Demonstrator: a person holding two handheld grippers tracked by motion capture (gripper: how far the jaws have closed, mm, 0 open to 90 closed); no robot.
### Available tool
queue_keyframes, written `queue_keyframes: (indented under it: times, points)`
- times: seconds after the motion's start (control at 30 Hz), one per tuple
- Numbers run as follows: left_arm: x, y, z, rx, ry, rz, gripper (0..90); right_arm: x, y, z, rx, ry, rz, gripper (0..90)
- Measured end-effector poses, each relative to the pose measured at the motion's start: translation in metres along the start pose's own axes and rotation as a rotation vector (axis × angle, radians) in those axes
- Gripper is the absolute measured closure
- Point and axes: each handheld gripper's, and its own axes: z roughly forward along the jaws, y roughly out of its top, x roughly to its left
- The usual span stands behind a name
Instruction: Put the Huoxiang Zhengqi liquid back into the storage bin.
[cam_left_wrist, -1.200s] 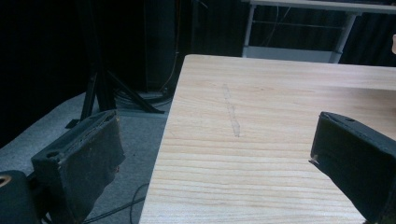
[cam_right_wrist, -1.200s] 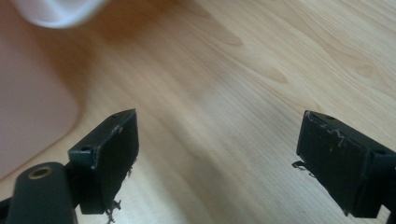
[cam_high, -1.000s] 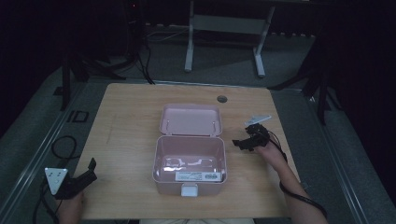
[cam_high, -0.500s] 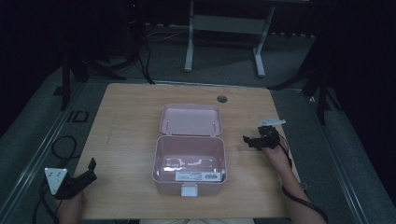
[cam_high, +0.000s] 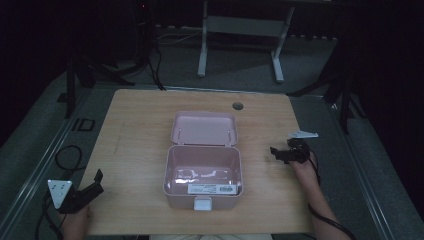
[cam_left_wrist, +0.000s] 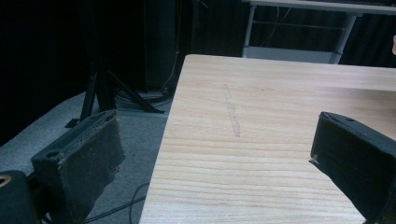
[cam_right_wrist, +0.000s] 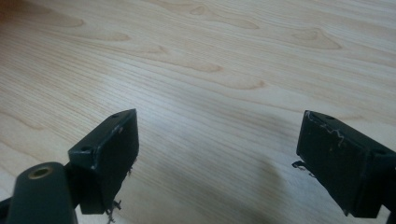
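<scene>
Sitting mid-tabletop (cam_high: 140, 125): pink box (cam_high: 202, 172), lid (cam_high: 204, 128) lying flat behind it, leaving the cavity accessible from above. Hovering right of the box, well apart: right tool (cam_high: 276, 151), jaws spread wide, gripping nothing. Waiting left of the box at the tabletop's near corner, likely parked clear: left tool (cam_high: 96, 180), likewise spread and unloaded.

A pale pink box (cam_high: 202, 170) with a white label and white latch sits on the light wood-grain table (cam_high: 135, 125); both grippers' jaws are black.
</scene>
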Motion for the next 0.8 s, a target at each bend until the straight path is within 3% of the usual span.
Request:
queue_keyframes:
  times: [0.23,0.43,0.6,0.8]
  points:
    - [0.000,0.000,0.000,-0.001,0.000,-0.001,2.7,-0.010,-0.013,-0.011,-0.034,-0.034,0.053,12.5]
    - [0.000,0.000,0.000,-0.001,0.000,0.000,2.7,-0.010,-0.019,-0.017,-0.034,-0.051,0.057,12.2]
    - [0.000,0.000,0.000,-0.001,0.001,0.002,2.7,-0.016,-0.032,-0.024,-0.033,-0.059,0.088,12.0]
    - [0.000,0.000,0.000,-0.004,0.002,-0.001,2.7,-0.017,-0.041,-0.032,-0.049,-0.097,0.105,12.0]
